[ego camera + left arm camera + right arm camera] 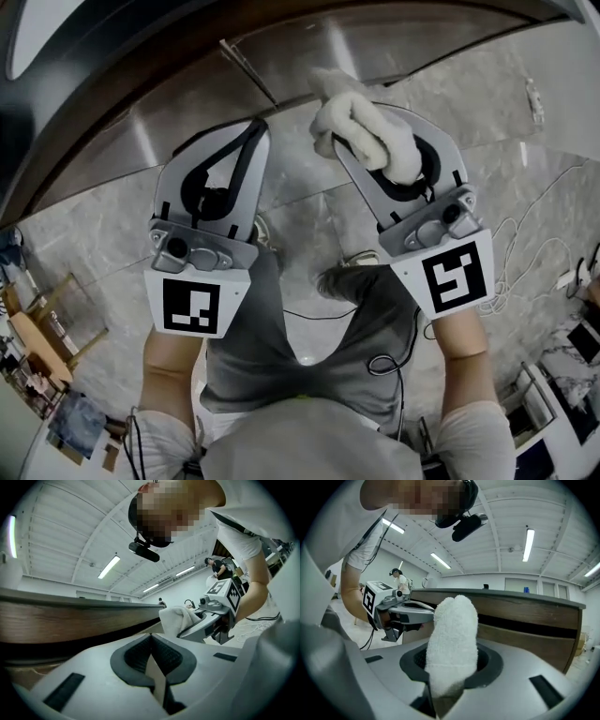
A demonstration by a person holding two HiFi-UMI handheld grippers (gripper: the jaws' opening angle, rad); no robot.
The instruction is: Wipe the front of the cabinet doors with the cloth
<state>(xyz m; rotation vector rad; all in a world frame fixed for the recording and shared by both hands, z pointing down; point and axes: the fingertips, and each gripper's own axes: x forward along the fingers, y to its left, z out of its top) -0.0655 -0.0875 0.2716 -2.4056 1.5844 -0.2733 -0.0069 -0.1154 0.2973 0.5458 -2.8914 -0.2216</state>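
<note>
A white terry cloth [367, 129] is bunched between the jaws of my right gripper [334, 142], which is shut on it. In the right gripper view the cloth [452, 639] stands up in a tall fold and hides the jaw tips. It is held close to the wood-and-metal cabinet front [309, 52], which is brown-banded in the right gripper view [525, 616]. Whether cloth and door touch I cannot tell. My left gripper [260, 127] is shut on nothing, level with the right one, its tips [151, 639] meeting near the cabinet [70, 618].
Below the grippers are the person's shoes [342, 278] on a grey marble-pattern floor. White cables [525, 246] trail at the right, and wooden boxes [37, 337] stand at the left. Another person [397, 581] is far off in the hall.
</note>
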